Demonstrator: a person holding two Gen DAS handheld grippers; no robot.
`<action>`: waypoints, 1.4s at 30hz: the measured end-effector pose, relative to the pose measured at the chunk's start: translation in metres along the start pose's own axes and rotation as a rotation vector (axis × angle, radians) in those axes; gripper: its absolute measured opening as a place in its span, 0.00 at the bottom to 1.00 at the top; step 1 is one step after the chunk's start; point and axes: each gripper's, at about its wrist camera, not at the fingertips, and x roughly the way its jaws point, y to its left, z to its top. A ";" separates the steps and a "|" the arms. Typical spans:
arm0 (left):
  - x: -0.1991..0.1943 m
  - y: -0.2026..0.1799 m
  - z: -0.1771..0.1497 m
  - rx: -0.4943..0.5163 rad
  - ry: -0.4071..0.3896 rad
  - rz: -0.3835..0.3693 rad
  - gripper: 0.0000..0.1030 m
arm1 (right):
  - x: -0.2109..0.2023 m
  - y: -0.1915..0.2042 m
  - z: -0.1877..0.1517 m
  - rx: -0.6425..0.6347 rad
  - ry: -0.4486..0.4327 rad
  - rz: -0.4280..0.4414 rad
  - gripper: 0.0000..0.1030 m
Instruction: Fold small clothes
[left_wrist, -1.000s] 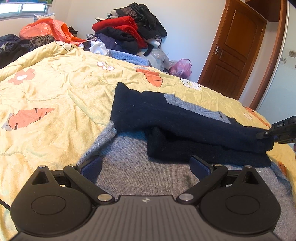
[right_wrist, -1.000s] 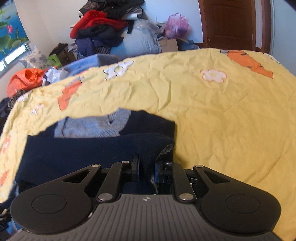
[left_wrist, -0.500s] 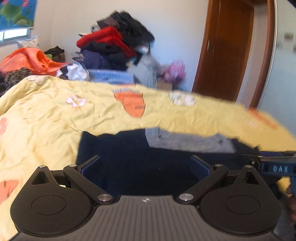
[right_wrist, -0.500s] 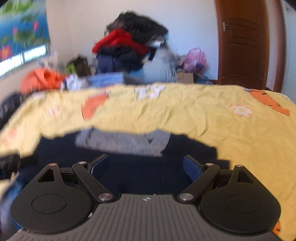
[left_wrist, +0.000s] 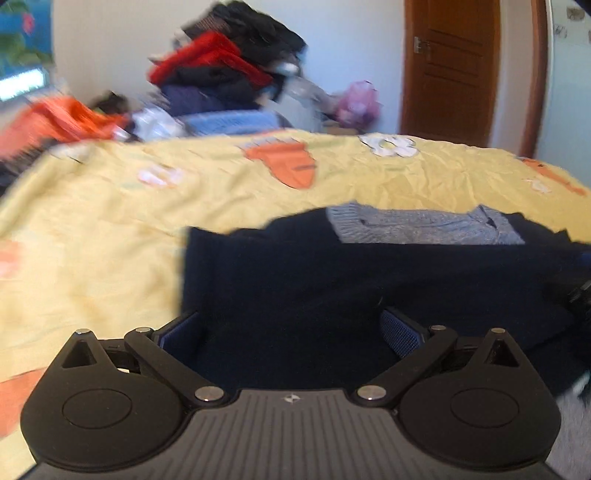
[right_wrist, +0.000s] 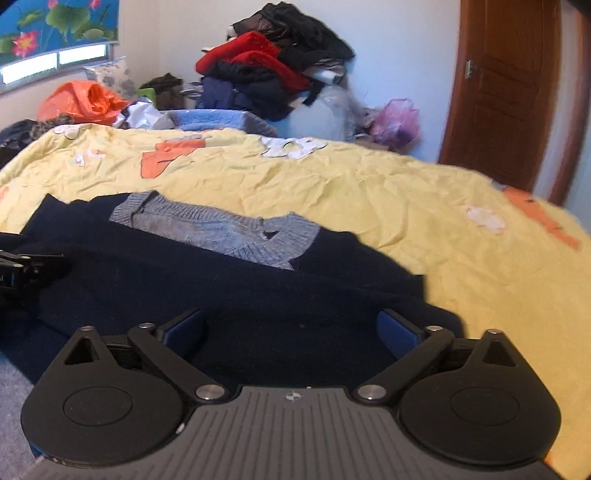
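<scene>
Navy sweater (right_wrist: 207, 291), grey collar: lying on yellow bed (right_wrist: 369, 192), spreading beneath both claws; left claw (left_wrist: 291, 332) and right claw (right_wrist: 291, 332) gaping wide, right claw's jaws just opened, gripping nothing.

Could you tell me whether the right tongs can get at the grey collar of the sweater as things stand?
Probably yes: the right tongs stand open over the dark sweater, and nothing lies between them and the grey collar.

Bed, yellow cover (right_wrist: 369, 192) with carrot and flower prints. Heaped clothing pile (right_wrist: 273, 70) against pale wall (right_wrist: 399, 48). Brown wooden door (right_wrist: 506, 92) at right. Daylit window (right_wrist: 55, 61) at left.
</scene>
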 end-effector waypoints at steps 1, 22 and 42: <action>-0.019 0.000 -0.006 0.001 -0.022 -0.013 1.00 | -0.016 0.002 -0.001 0.031 -0.003 -0.007 0.83; -0.117 0.001 -0.086 0.038 0.081 -0.159 1.00 | -0.132 0.031 -0.087 0.017 0.061 0.134 0.98; -0.200 -0.004 -0.164 0.172 0.050 -0.210 1.00 | -0.198 0.060 -0.153 -0.104 0.088 0.160 1.00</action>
